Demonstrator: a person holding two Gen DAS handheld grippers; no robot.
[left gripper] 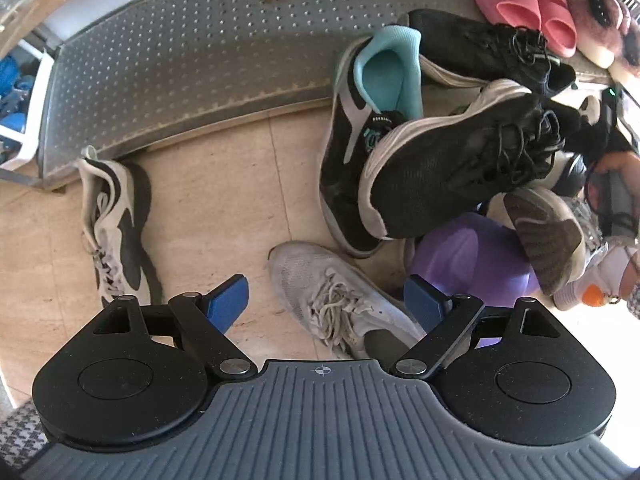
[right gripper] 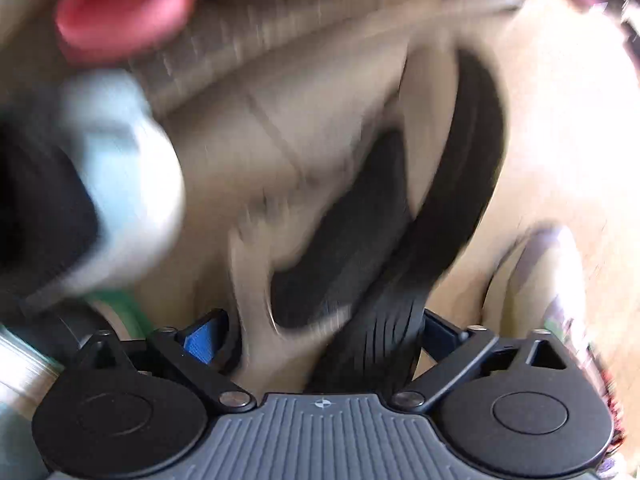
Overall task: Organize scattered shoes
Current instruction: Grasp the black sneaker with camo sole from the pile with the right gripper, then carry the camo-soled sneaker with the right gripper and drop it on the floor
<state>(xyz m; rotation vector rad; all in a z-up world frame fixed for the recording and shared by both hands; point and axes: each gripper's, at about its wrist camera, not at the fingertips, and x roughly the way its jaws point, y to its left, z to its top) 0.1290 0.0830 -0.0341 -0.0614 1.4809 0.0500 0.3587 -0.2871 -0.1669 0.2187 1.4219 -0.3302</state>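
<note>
On the tiled floor [left gripper: 224, 184], two pink slippers [left gripper: 528, 4], one grey sneaker [left gripper: 336, 300], one purple ball [left gripper: 468, 256]

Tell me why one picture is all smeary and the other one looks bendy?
Right wrist view: motion blur smears everything, so the pink slippers and a black-and-white shoe are streaks, with bright glare washing out the right side. Left wrist view: sharp, the grey sneaker shows its laces, but the fisheye lens curves the metal shelf.

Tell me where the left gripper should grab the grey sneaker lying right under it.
Likely across the laced midfoot of the grey sneaker, coming straight down. It lies upright on the floor between the open left gripper fingers, and its sides look narrow enough there; the toe is wider and flatter.
</note>
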